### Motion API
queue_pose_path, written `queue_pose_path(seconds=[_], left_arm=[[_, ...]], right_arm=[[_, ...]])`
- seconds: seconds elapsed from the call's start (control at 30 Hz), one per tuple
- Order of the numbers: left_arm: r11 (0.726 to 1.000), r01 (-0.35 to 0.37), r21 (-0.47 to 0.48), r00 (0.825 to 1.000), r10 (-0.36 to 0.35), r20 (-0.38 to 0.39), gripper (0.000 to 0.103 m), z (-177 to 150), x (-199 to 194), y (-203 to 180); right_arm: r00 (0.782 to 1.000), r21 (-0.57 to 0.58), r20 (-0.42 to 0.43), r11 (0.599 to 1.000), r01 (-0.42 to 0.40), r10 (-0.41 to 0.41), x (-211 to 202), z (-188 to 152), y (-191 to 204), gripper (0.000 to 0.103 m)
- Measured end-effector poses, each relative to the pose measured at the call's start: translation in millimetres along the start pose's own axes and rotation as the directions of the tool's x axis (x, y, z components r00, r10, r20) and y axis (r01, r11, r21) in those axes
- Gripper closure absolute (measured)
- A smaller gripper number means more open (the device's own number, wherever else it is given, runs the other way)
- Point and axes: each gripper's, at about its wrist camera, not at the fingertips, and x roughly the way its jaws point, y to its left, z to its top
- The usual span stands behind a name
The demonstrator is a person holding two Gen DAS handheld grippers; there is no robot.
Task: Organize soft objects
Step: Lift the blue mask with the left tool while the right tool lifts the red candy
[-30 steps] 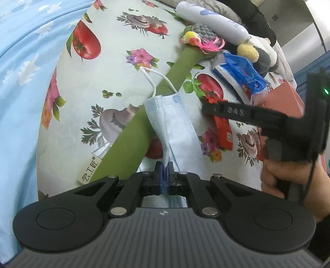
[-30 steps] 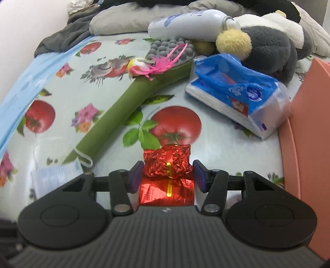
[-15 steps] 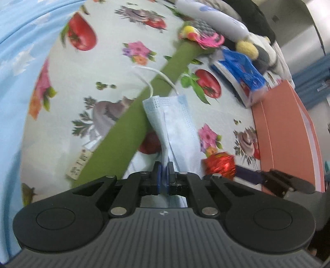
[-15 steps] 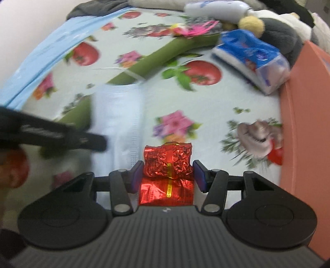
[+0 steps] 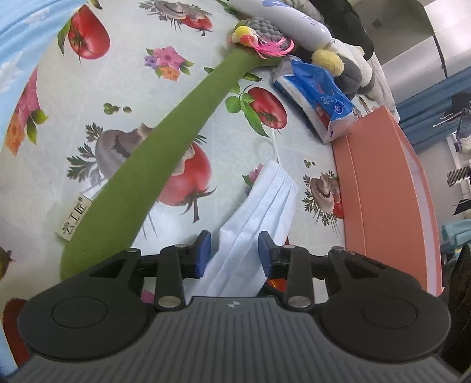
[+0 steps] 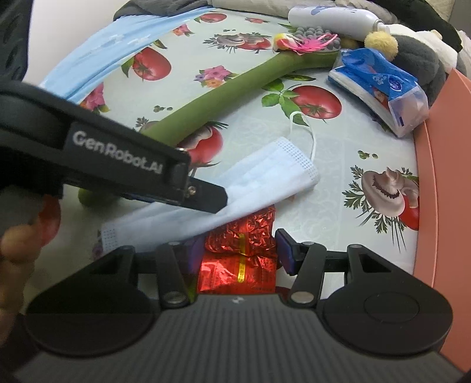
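Observation:
A pale blue face mask [image 5: 259,212] lies on the patterned cloth between the blue pads of my left gripper [image 5: 232,256], which is open and no longer grips it. In the right wrist view the mask [image 6: 265,176] drapes over the far end of a red foil packet [image 6: 241,253]. My right gripper [image 6: 235,250] stands around the packet; its right pad sits slightly off the foil. The left gripper's finger [image 6: 203,194] rests over the mask. A long green plush [image 5: 176,147] with a pink-feathered head [image 5: 265,44] lies diagonally on the left.
An orange box [image 5: 382,188] borders the right side. A blue tissue pack [image 5: 318,100], a white bottle [image 5: 288,20] and a grey-and-yellow plush toy [image 5: 341,67] sit at the far end. A blue sheet [image 6: 97,59] edges the left.
My left gripper has opened and let the mask go, after carrying it right off the green plush. My right gripper brought the red packet under the mask and its jaws have widened a little.

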Motion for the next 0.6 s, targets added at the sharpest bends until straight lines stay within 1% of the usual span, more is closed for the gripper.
queue_pose_path(seconds=[0.1, 0.23, 0.3, 0.53, 0.6], left_arm=[[1.0, 0.007, 0.016, 1.0, -0.007, 0.002, 0.062, 1, 1, -2], [0.998, 0.058, 0.036, 0.998, -0.058, -0.012, 0.06, 4, 2, -6], [0.996, 0.064, 0.066, 0.998, -0.063, -0.03, 0.058, 4, 5, -10], [0.983, 0.074, 0.166, 0.994, -0.06, -0.087, 0.056, 3, 12, -20], [0.981, 0.077, 0.18, 0.993, -0.06, -0.099, 0.056, 4, 13, -20]], right_arm=[[1.0, 0.007, 0.0, 1.0, -0.008, 0.008, 1, 0, 0, 0.048], [1.0, 0.002, 0.002, 1.0, -0.012, 0.012, 0, 0, 0, 0.048], [1.0, 0.006, 0.002, 1.0, -0.016, 0.015, 0, 0, -1, 0.048], [1.0, 0.017, 0.004, 0.999, -0.027, 0.027, 1, -1, -3, 0.048], [0.999, 0.02, 0.005, 0.999, -0.033, 0.033, 1, -1, -4, 0.048]])
